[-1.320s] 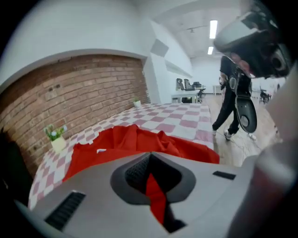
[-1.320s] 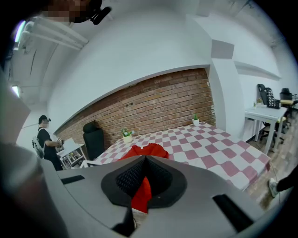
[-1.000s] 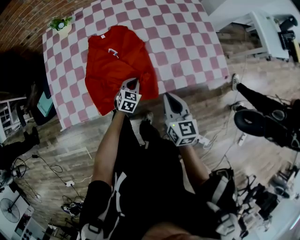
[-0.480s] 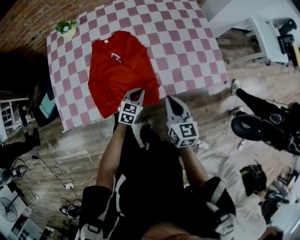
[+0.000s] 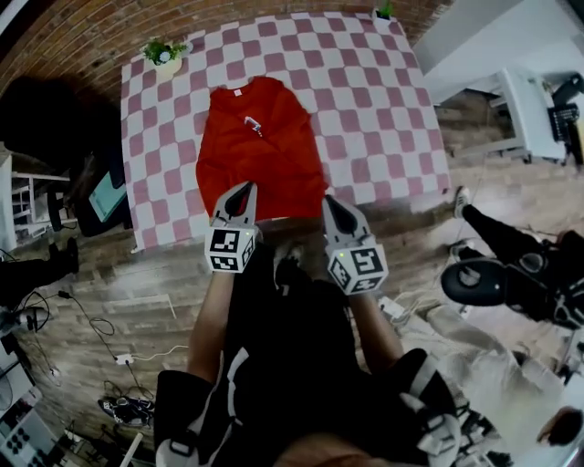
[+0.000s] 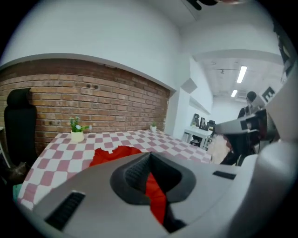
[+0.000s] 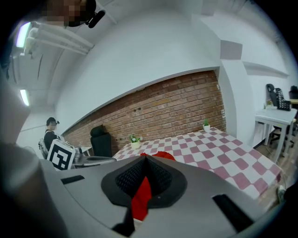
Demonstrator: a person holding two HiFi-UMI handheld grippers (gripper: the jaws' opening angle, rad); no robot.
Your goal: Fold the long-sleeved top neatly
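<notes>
The red long-sleeved top [image 5: 260, 150] lies flat on the pink-and-white checked table [image 5: 365, 100], collar at the far end and sleeves tucked in. My left gripper [image 5: 245, 188] hangs shut over the top's near left hem, raised above the cloth. By the near right corner my right gripper [image 5: 328, 201] is shut too. In the left gripper view the jaws [image 6: 150, 155] meet, and the top [image 6: 114, 155] lies beyond them. The right gripper view has the closed jaws [image 7: 144, 158] with the top [image 7: 160, 155] past them. Red shows through the slot behind each pair of tips; no cloth hangs from either.
A small potted plant [image 5: 164, 55] stands at the table's far left corner and another [image 5: 383, 11] at the far right. A white desk [image 5: 520, 100] stands to the right, and a person's dark legs [image 5: 493, 196] lie on the wooden floor there. A black chair [image 7: 100, 139] is at the left.
My left gripper has come up and back from the top's near hem. The right gripper has shifted a little. The camera has pulled back, and the top lies unchanged.
</notes>
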